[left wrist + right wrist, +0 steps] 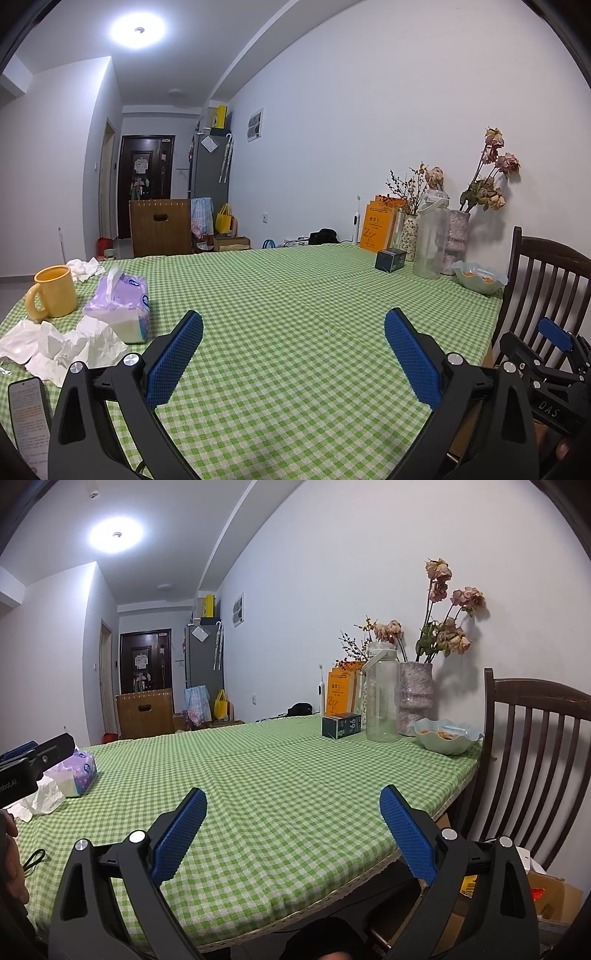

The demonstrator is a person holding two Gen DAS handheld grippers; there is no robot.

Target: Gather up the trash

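Observation:
Crumpled white tissues (62,349) lie on the green checked tablecloth (295,295) at the near left, beside a purple tissue pack (123,306). More crumpled tissue (85,268) lies behind a yellow mug (53,291). My left gripper (293,325) is open and empty above the cloth, to the right of the tissues. My right gripper (293,805) is open and empty over the table's near right edge. In the right wrist view the tissues (38,799) and tissue pack (75,775) sit far left, partly hidden by the left gripper's body.
A phone (27,417) lies at the near left. A dark box (389,259), clear bottle (430,236), vases with dried flowers (458,236) and a bowl (480,278) stand at the far right. A dark wooden chair (532,768) stands at the table's right end. A cardboard box (550,897) sits on the floor.

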